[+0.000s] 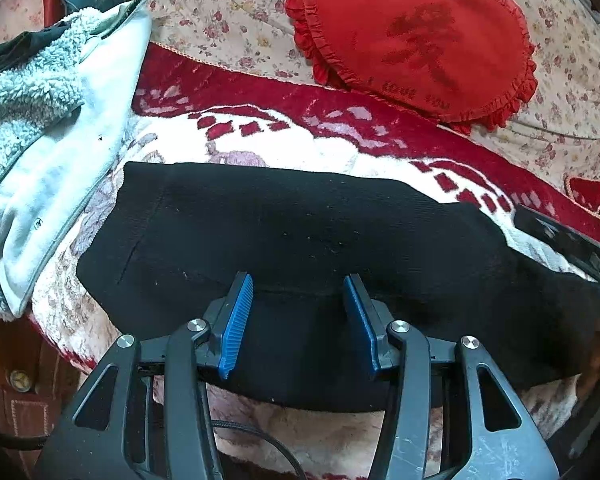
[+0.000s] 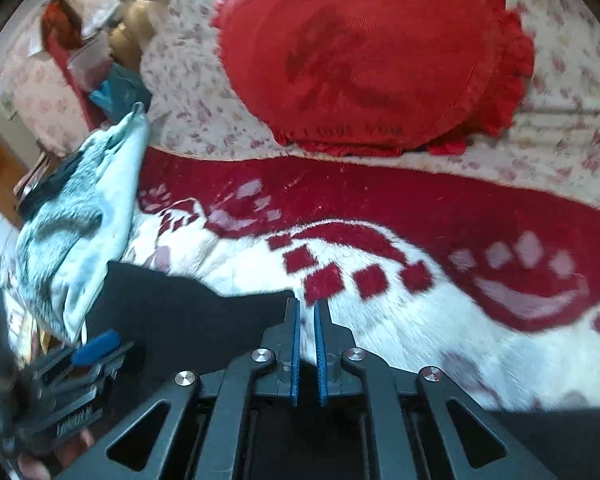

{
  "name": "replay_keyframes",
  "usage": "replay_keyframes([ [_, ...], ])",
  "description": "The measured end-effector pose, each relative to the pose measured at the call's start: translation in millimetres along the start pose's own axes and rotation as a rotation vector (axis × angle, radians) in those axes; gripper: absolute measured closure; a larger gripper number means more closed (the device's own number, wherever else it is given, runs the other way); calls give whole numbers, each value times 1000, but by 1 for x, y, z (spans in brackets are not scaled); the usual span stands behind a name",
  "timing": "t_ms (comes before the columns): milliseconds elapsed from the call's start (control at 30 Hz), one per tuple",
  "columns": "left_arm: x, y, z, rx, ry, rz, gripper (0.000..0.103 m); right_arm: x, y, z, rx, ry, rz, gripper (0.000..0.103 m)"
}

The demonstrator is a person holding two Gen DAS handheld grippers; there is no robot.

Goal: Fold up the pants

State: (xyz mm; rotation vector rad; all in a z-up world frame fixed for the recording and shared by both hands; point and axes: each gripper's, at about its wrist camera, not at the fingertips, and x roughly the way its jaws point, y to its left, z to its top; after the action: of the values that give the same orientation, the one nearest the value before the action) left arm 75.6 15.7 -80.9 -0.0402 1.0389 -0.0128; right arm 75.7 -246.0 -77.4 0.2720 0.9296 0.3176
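Pants (image 1: 300,232): soft, light, limp knit; grasp near-edge fold; left gripper (image 1: 298,286) spread, empty; right gripper (image 2: 304,308) nearly closed, apparently empty.

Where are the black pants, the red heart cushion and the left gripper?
black pants (image 1: 300,224), left wrist view, upper folded layer.
red heart cushion (image 1: 415,36), left wrist view, centre face.
left gripper (image 1: 298,292), left wrist view, between fingertips.

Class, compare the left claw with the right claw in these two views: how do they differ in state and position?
1. The left claw is spread wide; the right claw has only a thin gap between its pads.
2. The left claw sits over the middle of the black pants; the right claw is at the pants' edge, by the red-and-white blanket.

Both have blue ribbed pads.
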Motion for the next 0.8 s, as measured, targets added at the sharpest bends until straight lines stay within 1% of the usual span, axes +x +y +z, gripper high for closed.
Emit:
replay_keyframes([
  [33,-2,-1,0,0,-3,-1,56,-8,2,-5,-15,-4,-6,95],
  [100,-7,-4,-1,1,-10,-7,56,-22,1,-15,-32,-6,-14,90],
  [167,-11,-7,-2,2,-16,-17,56,-34,-3,-27,-29,-10,-17,77],
  [267,-17,-14,-5,10,-21,-38,56,-46,-10,-47,-15,-3,-16,76],
  [433,-19,-31,-11,49,-14,-58,56,-60,-30,-77,8,18,-63,76],
  [567,-6,-46,-15,76,15,-66,56,-68,-63,-97,57,30,-141,76],
  [600,-1,-50,-17,88,33,-62,56,-71,-73,-100,76,32,-145,76],
  [667,1,-57,-20,109,27,-45,56,-84,-89,-105,124,12,-105,76],
  [700,-1,-62,-20,124,25,-44,56,-90,-94,-108,137,4,-103,76],
  [767,-3,-68,-20,135,33,-66,56,-103,-104,-113,152,-9,-120,76],
  [800,-5,-72,-20,137,35,-83,56,-109,-112,-118,167,-7,-148,76],
])
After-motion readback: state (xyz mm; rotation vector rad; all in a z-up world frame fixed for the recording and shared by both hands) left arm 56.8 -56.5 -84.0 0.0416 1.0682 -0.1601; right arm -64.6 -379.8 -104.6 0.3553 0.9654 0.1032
